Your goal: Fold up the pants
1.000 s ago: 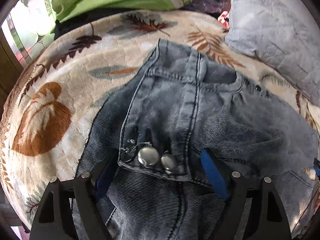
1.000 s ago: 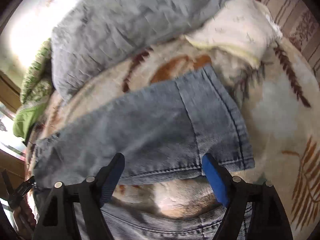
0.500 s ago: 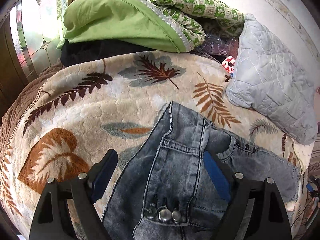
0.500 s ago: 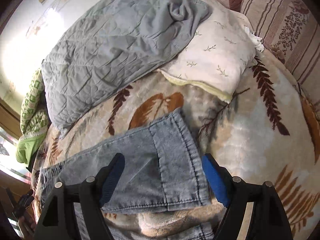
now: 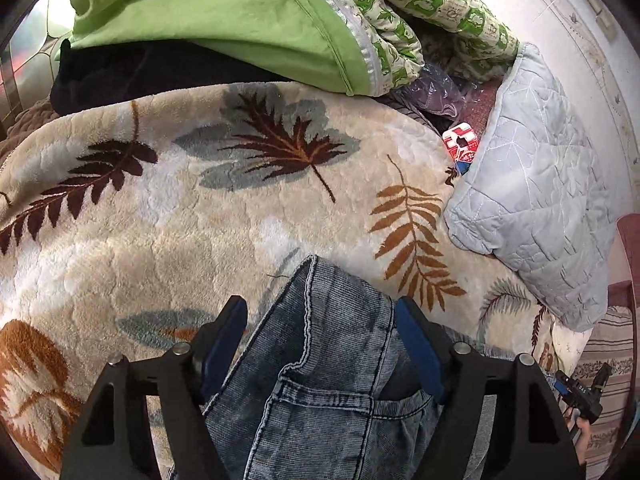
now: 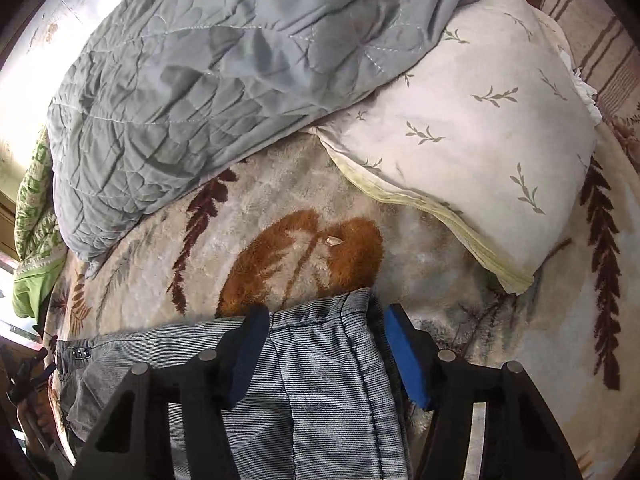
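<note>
Faded blue denim pants lie on a cream leaf-print blanket. In the left wrist view my left gripper is open, its blue-padded fingers straddling the waistband end, above the cloth. In the right wrist view the hem end of a pant leg lies between the open fingers of my right gripper. Neither gripper pinches the denim. The pants' middle is hidden below both views.
A grey quilted pillow and green bedding lie at the blanket's far edge. A white leaf-print pillow lies under a grey quilt. A red packet sits by the grey pillow.
Both grippers have drawn back and up from the pants. The waistband buttons have slipped out of the left view. The pant hem now sits lower in the right view.
</note>
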Tool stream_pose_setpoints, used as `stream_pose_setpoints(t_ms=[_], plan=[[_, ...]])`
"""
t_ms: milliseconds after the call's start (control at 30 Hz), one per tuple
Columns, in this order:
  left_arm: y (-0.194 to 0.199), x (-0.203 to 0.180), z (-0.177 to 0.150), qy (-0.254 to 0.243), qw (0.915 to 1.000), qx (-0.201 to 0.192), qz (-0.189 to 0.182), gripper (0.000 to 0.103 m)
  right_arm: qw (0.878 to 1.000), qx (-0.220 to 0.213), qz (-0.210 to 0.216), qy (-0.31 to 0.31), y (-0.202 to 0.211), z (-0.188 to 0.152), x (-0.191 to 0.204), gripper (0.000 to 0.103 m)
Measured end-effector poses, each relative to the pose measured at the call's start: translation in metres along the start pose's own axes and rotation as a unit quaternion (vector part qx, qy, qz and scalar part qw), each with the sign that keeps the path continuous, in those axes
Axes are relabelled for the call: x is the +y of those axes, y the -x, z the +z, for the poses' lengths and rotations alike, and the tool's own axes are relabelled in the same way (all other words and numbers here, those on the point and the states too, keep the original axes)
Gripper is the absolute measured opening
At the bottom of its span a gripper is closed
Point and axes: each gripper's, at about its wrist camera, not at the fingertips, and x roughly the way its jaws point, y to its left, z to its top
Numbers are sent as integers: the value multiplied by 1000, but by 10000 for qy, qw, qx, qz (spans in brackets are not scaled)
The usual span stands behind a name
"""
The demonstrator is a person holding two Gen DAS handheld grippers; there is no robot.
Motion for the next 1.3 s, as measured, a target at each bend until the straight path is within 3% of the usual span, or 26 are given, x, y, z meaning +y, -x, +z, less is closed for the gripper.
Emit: stream_pose_setpoints(t_ms=[167, 300, 467, 567, 633, 733, 867, 933, 1000, 1133, 1300], plan=[[-12, 1, 8, 141, 9997, 106, -171, 57, 10000, -48, 81, 10, 0, 0, -4, 61], [-20, -7, 6, 64, 9992, 213, -323, 57, 9999, -77, 93, 37, 4, 1, -3, 60], [-34, -12, 6, 5, 9992, 341, -183, 56, 9999, -44, 92, 34, 6, 0, -5, 60], [-38, -17, 8, -92, 9991, 351, -227, 41, 10000, 47, 47, -19, 0, 0, -6, 60], [-42, -20, 7, -163, 9989, 403, -158, 17, 9999, 67, 118, -101, -1, 1, -8, 60], [-48, -21, 5, -272, 9988, 393, 146, 6, 9999, 96, 85, -66, -4, 3, -8, 60], [-49, -20, 5, -298, 9988, 323, 211, 3, 9999, 155, -57, 10, -11, 3, -7, 48], [-49, -23, 5, -387, 9984, 299, 289, 3, 9997, 144, -186, 40, -14, 4, -8, 30], [-50, -25, 6, -405, 9982, 293, 322, 3, 9993, 203, -288, 129, -18, 3, -7, 21], [-44, -26, 6, -372, 9985, 185, 352, 3, 9987, 64, -441, 248, -12, 2, -1, 17], [-8, -26, 2, -341, 9991, -177, 187, 3, 9980, -391, -423, 244, 20, -4, 2, 15]])
